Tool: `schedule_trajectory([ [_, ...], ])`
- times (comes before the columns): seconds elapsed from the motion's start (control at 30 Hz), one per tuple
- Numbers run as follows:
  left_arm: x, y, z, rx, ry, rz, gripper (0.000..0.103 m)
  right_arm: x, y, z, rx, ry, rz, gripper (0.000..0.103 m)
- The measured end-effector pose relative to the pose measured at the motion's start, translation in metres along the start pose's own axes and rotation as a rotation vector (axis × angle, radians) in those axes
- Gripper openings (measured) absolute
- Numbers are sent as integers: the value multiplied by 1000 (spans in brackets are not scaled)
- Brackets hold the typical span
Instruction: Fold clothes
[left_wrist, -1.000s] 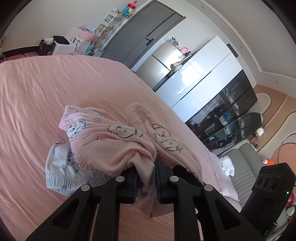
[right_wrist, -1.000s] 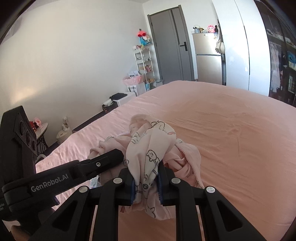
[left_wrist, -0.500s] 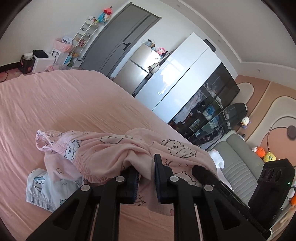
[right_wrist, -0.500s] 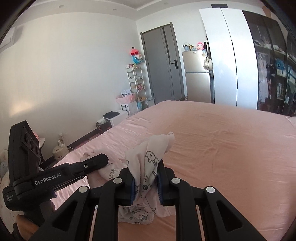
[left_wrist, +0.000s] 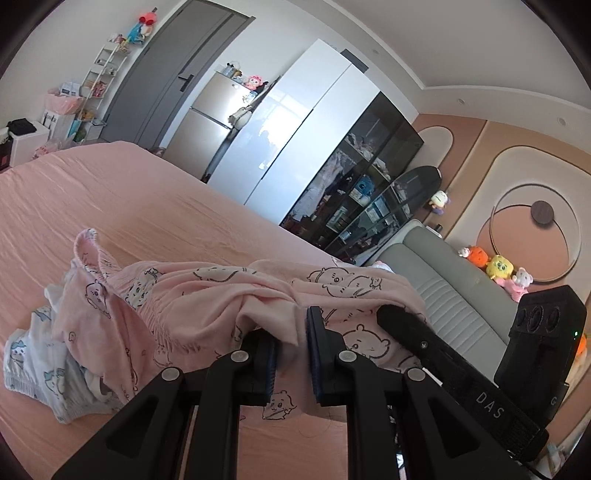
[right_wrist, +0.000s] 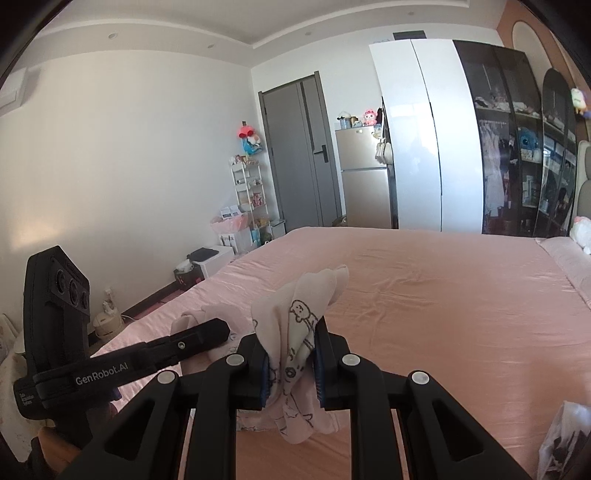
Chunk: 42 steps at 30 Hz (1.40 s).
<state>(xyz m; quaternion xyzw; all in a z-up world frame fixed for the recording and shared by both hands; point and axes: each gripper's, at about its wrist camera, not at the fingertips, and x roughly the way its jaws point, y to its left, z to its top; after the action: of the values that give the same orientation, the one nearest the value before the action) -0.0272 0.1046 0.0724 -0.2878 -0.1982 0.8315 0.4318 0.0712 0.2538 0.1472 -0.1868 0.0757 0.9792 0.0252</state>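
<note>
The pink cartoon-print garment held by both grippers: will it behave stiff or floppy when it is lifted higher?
Probably floppy: the pink cartoon-print garment sags in folds between the left gripper and right gripper. It seems light, since small pinches hold it. Its trailing end may drag the white printed garment beneath.

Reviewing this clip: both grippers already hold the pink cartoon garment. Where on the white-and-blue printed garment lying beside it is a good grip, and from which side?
Judging from the left wrist view, the white-and-blue garment lies crumpled on the bed, its right part under the pink garment. Its gathered hem along the lower left is exposed, so pinch there, coming from the left, away from the overlap.
</note>
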Motion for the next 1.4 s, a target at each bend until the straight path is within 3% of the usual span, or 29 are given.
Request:
schedule_trajectory([
  [0.2, 3, -29, -19, 17, 65, -25, 13, -28, 2, 6, -69, -1, -24, 16],
  [0.53, 4, -56, -50, 13, 130, -62, 13, -60, 7, -20, -119, 49, -52, 16],
  [0.67, 6, -46, -60, 4, 183, -32, 13, -62, -8, -34, -81, 84, -69, 16],
  [0.77, 12, -39, -68, 22, 236, 38, 14, -53, -24, -50, -15, 136, -76, 16],
  [0.97, 30, -13, -88, -74, 382, 85, 19, -31, -47, -87, 74, 254, -94, 16],
  [1.07, 34, 0, -100, -115, 418, 92, 26, -24, -54, -104, 98, 297, -106, 17],
  [1.2, 37, 28, -118, -228, 458, 97, 63, -16, -63, -118, 124, 342, -133, 17],
  [1.23, 37, 36, -122, -279, 460, 87, 68, -14, -64, -120, 127, 353, -136, 18],
  [1.4, 34, 79, -137, -557, 439, 9, 72, -7, -70, -131, 99, 406, -197, 21],
])
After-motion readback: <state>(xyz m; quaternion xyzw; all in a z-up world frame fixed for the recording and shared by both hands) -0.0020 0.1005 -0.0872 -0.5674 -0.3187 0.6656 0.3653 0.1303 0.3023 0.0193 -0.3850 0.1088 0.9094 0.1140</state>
